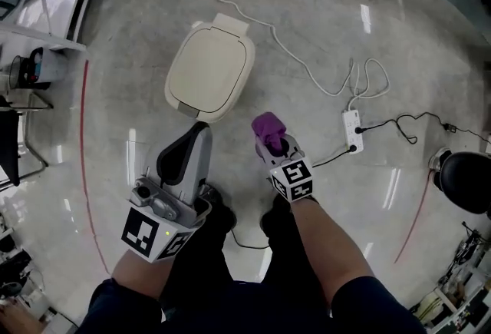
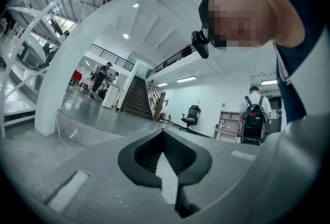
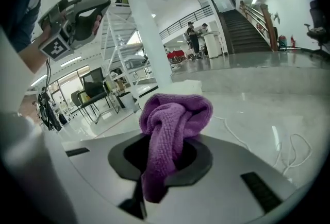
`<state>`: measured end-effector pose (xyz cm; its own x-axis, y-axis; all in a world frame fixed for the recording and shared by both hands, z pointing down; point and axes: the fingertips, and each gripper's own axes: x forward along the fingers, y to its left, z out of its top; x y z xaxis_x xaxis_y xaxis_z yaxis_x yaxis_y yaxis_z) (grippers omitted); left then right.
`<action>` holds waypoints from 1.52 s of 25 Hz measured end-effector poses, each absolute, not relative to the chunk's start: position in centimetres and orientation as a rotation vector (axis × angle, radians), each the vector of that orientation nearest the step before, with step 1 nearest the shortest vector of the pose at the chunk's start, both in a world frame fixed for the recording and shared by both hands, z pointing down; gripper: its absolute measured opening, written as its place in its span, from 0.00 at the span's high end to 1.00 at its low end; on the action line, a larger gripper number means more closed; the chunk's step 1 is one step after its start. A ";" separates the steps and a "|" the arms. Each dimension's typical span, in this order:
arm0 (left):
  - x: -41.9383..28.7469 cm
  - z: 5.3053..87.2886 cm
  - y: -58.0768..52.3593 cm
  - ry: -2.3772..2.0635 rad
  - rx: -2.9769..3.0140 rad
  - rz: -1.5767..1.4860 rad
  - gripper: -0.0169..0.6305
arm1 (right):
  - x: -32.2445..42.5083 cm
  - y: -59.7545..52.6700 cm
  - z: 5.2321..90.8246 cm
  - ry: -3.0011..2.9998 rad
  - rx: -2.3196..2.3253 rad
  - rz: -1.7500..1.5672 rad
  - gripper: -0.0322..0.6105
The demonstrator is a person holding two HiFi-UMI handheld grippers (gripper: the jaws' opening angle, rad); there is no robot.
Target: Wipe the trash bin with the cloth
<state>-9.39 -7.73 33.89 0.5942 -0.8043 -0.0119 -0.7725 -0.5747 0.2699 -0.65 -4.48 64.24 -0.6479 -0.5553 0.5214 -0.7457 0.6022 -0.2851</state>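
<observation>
The trash bin (image 1: 209, 67) is cream-coloured, with a rounded-rectangular lid that lies closed and a small block at its far edge. It stands on the floor (image 1: 322, 10) just ahead of the person's feet. The cloth (image 1: 268, 126) is purple terry, bunched into a thick fold. It sits to the right of the bin and apart from it, in the air at the tip of the right gripper (image 1: 278, 142). The floor is pale grey, polished and glossy, and throws back strips of ceiling light. A thin red line (image 1: 83, 148) curves across it on the left, and a white cable (image 1: 270, 24) runs past the bin towards a white power strip (image 1: 353, 130) with black plugs in it. The room is a large, bright hall with a white column (image 3: 149, 37) and a dark staircase (image 3: 242, 24) at the back. The right gripper's jaws are closed on the cloth: the fold comes up between them and bulges out beyond their tips, with a tail hanging down on the near side. The left gripper (image 1: 196, 127) is held up off the bin and angled upwards. Its jaws meet at the tips with nothing between them.
</observation>
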 end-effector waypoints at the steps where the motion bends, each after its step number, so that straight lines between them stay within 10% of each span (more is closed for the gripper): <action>1: -9.3 32.4 -7.0 -1.294 2.582 -0.178 0.98 | 0.0 -3.9 62.3 -2.447 1.043 0.679 0.84; 23: -9.1 -5.7 7.1 -1.308 2.657 -0.133 0.98 | -0.4 6.8 10.3 -2.749 0.828 0.286 0.84; 38: -7.5 -12.0 11.7 -1.225 2.826 -0.146 0.98 | -2.5 10.0 -1.9 -2.931 0.798 0.170 0.84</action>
<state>-7.46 11.74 -11.96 0.6799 -0.7305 -0.0635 -0.7250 -0.6827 0.0911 -2.49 10.02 -1.89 -0.8579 -0.4985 0.1244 -0.5095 0.8566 -0.0814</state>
